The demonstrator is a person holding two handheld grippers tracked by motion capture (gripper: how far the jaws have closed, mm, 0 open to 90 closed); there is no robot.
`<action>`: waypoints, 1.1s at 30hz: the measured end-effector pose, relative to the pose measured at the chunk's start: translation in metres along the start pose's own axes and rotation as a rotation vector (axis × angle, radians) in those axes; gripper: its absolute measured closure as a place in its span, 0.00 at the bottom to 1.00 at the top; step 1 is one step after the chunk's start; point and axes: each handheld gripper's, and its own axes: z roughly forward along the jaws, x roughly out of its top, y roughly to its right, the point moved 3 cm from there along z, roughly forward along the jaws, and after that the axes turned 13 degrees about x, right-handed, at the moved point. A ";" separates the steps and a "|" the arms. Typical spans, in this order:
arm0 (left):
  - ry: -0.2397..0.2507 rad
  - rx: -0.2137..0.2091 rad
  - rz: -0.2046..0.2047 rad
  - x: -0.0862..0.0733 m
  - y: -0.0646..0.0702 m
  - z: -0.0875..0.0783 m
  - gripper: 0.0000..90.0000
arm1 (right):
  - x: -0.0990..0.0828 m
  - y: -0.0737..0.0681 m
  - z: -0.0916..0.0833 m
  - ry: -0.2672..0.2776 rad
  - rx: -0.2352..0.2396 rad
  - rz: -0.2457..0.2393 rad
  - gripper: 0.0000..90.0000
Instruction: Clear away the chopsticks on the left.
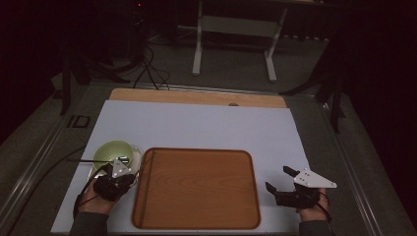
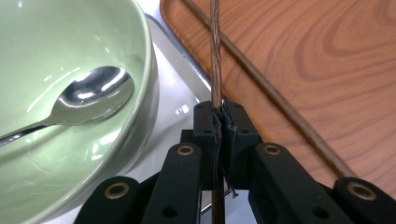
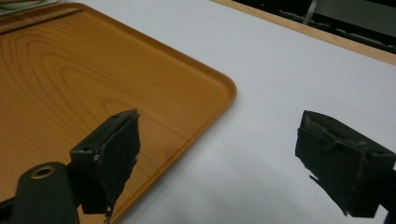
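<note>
A brown chopstick [image 2: 215, 56] is pinched between the closed jaws of the left gripper [image 2: 221, 122], its long axis running straight ahead over the wooden tray's [image 2: 299, 56] edge, where its twin [image 2: 271, 93] lies; the right gripper [image 3: 224, 158] is held wide open, empty.

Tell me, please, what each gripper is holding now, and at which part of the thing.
The left gripper is shut on one thin brown chopstick, clamped near its lower end. The other chopstick lies on the wooden tray. The right gripper is open, holding nothing.

White-topped table [image 1: 206, 125] with a wooden tray [image 1: 196, 189] and, just left, a green bowl's metal tray [image 2: 180, 88].
</note>
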 end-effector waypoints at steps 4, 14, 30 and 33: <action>0.026 -0.007 -0.013 0.003 0.002 -0.004 0.95 | 0.000 0.000 0.000 0.000 -0.001 0.000 0.15; 0.064 -0.010 -0.015 0.009 0.008 -0.013 0.95 | 0.000 0.000 0.000 0.001 -0.002 -0.001 0.15; 0.126 -0.025 -0.043 0.020 0.018 -0.027 0.95 | 0.001 0.000 -0.001 0.008 -0.009 -0.003 0.15; 0.138 -0.041 -0.060 0.023 0.021 -0.028 0.95 | 0.001 0.000 -0.001 0.007 -0.009 -0.003 0.15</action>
